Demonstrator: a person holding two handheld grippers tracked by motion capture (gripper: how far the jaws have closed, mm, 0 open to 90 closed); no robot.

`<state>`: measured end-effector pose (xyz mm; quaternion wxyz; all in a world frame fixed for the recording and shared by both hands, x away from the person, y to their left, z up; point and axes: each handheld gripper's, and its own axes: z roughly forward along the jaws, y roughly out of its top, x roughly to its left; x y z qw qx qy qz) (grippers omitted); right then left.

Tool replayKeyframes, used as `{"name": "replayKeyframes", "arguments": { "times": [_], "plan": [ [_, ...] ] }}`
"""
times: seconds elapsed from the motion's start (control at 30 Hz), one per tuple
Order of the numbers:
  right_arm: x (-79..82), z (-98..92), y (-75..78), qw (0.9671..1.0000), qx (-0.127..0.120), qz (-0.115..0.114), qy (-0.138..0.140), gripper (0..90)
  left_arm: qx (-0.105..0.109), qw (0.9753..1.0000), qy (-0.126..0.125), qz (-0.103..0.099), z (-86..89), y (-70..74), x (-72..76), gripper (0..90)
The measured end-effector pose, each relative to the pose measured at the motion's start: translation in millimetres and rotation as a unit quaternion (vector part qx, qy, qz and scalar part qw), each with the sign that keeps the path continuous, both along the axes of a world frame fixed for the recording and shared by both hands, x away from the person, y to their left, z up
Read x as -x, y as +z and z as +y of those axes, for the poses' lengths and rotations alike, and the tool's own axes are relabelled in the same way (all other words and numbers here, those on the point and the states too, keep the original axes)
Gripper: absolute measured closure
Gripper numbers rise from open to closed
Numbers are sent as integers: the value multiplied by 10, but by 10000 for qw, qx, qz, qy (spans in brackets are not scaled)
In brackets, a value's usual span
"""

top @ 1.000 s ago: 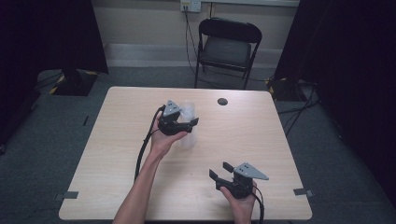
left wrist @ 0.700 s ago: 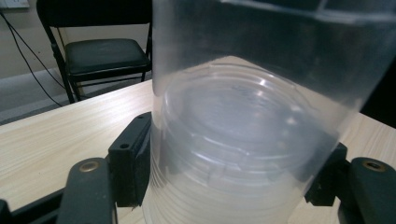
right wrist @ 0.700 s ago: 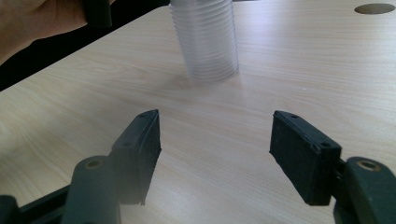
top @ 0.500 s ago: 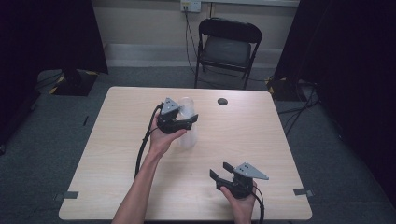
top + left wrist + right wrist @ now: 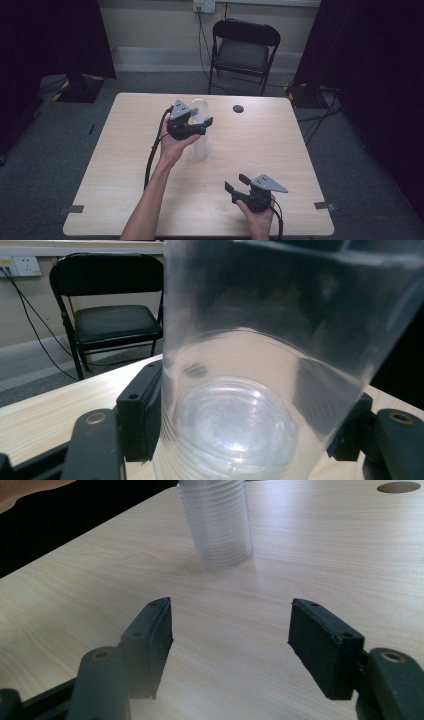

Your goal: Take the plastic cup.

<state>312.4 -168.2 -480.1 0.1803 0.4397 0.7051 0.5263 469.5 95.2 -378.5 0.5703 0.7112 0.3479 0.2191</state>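
**Gripping the clear cup at mid-surface**

Gripping a tall, clear, ribbed plastic cup [image 5: 201,131], our left gripper [image 5: 196,121] has its black jaws pressed against the cup's two sides, one pad on each flank, as the left gripper view shows with the cup [image 5: 280,365] between them. We see the cup standing upright on the pale wooden surface [image 5: 125,170], roughly at its middle and a little toward the far edge. Its base looks down on the wood, though we cannot tell for sure whether it touches. Our right gripper [image 5: 237,183] hovers near the front edge, well apart from the cup, its jaws spread wide with nothing between them. In the right gripper view the cup [image 5: 215,525] stands ahead of them. A small dark round disc [image 5: 238,108] lies near the far edge, and a black folding chair [image 5: 243,50] stands behind it.
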Motion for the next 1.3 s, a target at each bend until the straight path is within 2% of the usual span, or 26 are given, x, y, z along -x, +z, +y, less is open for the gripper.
{"name": "replayKeyframes", "arguments": {
  "times": [0.13, 0.27, 0.47, 0.57, 0.87, 1.07, 1.23, 1.3],
  "plan": [
    [0, 12, -7, 10000, 21, 18, 17, 339, 92, 10000, 24, 23, 10, 4, -5, 319],
    [-3, 11, -9, 10000, 21, 25, 15, 339, 30, 10000, -50, -54, 15, 56, 10, 318],
    [-1, 0, -17, 10000, 12, 40, 1, 340, 60, 9997, -47, -242, 32, 159, 65, 319],
    [-1, 4, -18, 10000, 13, 35, 10, 340, 106, 9996, -29, -261, 65, 198, 91, 320],
    [4, 18, -7, 10000, 32, 23, 35, 342, 198, 9995, -51, -219, 237, 321, 231, 321],
    [1, 42, 0, 10000, 54, -8, 76, 342, 336, 9993, -10, -160, 375, 310, 340, 323],
    [-1, 55, 4, 9999, 65, -15, 112, 343, 443, 9990, 42, -13, 493, 290, 440, 326],
    [-1, 56, 7, 9999, 56, -31, 122, 342, 416, 9991, 1, 31, 525, 273, 478, 327]
  ]
}}
